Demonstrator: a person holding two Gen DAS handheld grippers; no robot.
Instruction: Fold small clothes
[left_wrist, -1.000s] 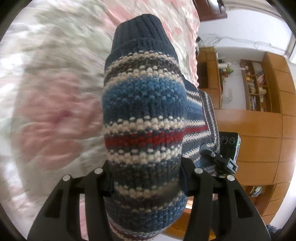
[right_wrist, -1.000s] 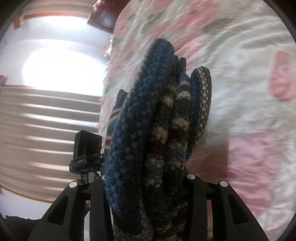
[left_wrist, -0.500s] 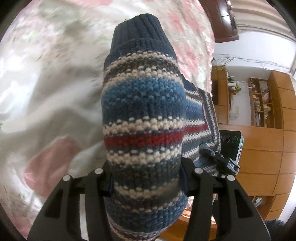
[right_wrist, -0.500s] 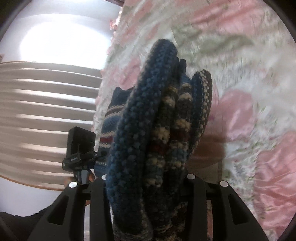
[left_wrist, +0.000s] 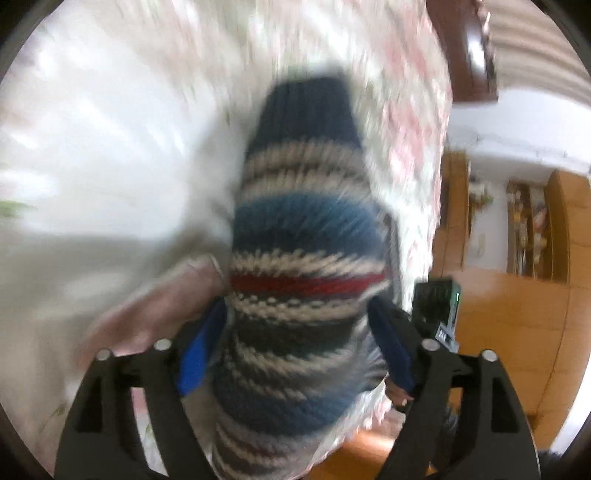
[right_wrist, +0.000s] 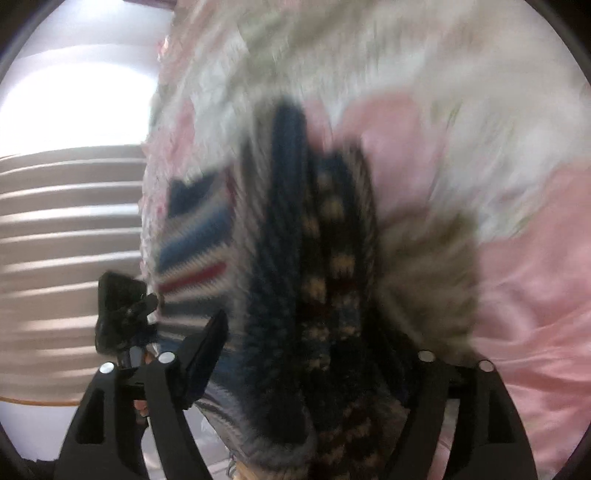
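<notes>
Both tools stand spread wide, the left tool (left_wrist: 295, 350) and right tool (right_wrist: 310, 354) flanking the blue, white and red striped knitted sweater (left_wrist: 303, 240), bunched over the pink floral bedspread (right_wrist: 498, 184).

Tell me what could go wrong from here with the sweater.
1. The left gripper and right gripper both stand open around the folded sweater, so its layers may spring apart on the bedspread.
2. The loose knit lies close to the pads and could snag as you pull back.
3. Both views are blurred, so the fold's alignment is hard to judge.
</notes>
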